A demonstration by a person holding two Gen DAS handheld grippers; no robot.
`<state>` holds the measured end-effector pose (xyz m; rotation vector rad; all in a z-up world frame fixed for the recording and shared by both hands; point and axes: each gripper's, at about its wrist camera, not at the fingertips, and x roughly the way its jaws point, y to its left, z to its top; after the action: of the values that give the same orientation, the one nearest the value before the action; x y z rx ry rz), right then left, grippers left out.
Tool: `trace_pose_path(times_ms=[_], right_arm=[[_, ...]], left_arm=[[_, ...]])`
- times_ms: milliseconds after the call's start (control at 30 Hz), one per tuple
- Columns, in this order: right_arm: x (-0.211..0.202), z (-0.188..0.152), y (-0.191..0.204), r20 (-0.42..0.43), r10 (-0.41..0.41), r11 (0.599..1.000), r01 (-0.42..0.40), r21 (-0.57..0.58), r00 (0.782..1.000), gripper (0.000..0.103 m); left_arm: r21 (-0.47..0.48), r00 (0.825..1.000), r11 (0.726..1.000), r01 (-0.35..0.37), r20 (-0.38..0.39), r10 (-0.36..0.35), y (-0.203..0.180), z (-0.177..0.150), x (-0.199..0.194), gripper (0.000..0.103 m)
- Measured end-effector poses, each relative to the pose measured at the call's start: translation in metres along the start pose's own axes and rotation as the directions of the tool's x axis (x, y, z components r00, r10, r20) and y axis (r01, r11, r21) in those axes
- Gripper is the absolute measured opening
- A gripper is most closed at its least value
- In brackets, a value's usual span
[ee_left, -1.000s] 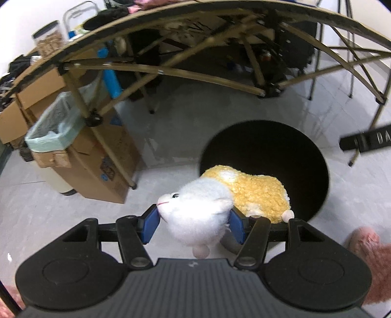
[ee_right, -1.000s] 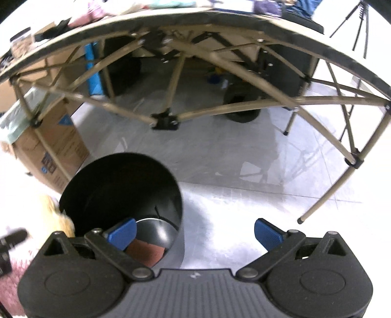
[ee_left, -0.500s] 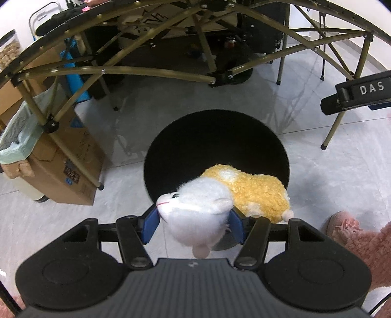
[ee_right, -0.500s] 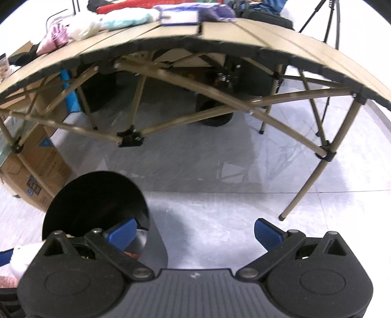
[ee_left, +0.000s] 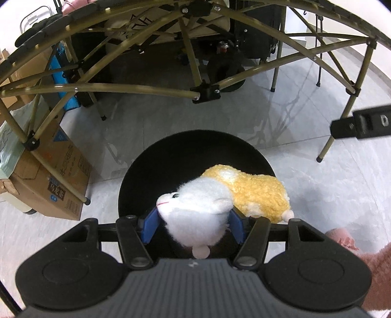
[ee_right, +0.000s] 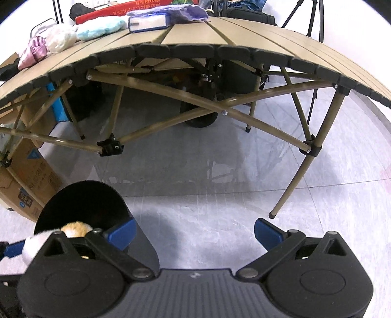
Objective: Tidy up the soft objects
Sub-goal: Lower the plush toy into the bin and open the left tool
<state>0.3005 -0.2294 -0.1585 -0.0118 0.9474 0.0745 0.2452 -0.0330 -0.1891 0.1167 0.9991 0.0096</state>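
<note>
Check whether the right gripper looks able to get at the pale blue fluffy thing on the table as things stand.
Probably yes: the right gripper is open and empty, and the blue fluffy thing lies uncovered on the table, though far above it.

I see fluffy white-and-yellow plush on the toy (ee_left: 220,200), a matt black bin (ee_left: 151,171), glossy grey floor tiles (ee_right: 220,171), a brown cardboard box (ee_left: 56,186) and olive metal table legs (ee_right: 300,171).

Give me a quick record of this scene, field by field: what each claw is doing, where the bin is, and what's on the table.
left claw: shut on plush toy, white head, yellow body
position: above black bin
right claw: open, empty
bin location: floor, before folding table
table items: soft items, book
</note>
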Motion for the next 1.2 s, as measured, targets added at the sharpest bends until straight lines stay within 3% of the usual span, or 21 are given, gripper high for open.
trace_pose_path(times_ms=[700, 800, 867, 967, 1200], right_arm=[[0.021, 0.001, 0.000, -0.018, -0.026, 0.999, 0.026, 0.029, 1.000, 0.103], [0.023, 0.000, 0.000, -0.027, -0.023, 0.999, 0.023, 0.027, 0.999, 0.103], [0.023, 0.000, 0.000, -0.027, -0.021, 0.999, 0.022, 0.029, 0.999, 0.103], [0.022, 0.000, -0.001, -0.025, -0.019, 0.999, 0.020, 0.039, 1.000, 0.103], [0.025, -0.001, 0.001, -0.033, -0.014, 0.999, 0.015, 0.040, 0.999, 0.103]], left_arm=[[-0.099, 0.994, 0.991, -0.085, -0.073, 0.078, 0.020, 0.018, 0.050, 0.061], [-0.119, 0.995, 0.990, -0.070, -0.084, 0.060, 0.022, 0.018, 0.050, 0.066], [-0.126, 0.995, 0.990, -0.061, -0.080, 0.051, 0.022, 0.019, 0.047, 0.082], [-0.120, 0.996, 0.990, -0.070, -0.062, 0.063, 0.019, 0.020, 0.041, 0.097], [-0.118, 0.994, 0.989, -0.085, -0.082, 0.076, 0.017, 0.019, 0.042, 0.101]])
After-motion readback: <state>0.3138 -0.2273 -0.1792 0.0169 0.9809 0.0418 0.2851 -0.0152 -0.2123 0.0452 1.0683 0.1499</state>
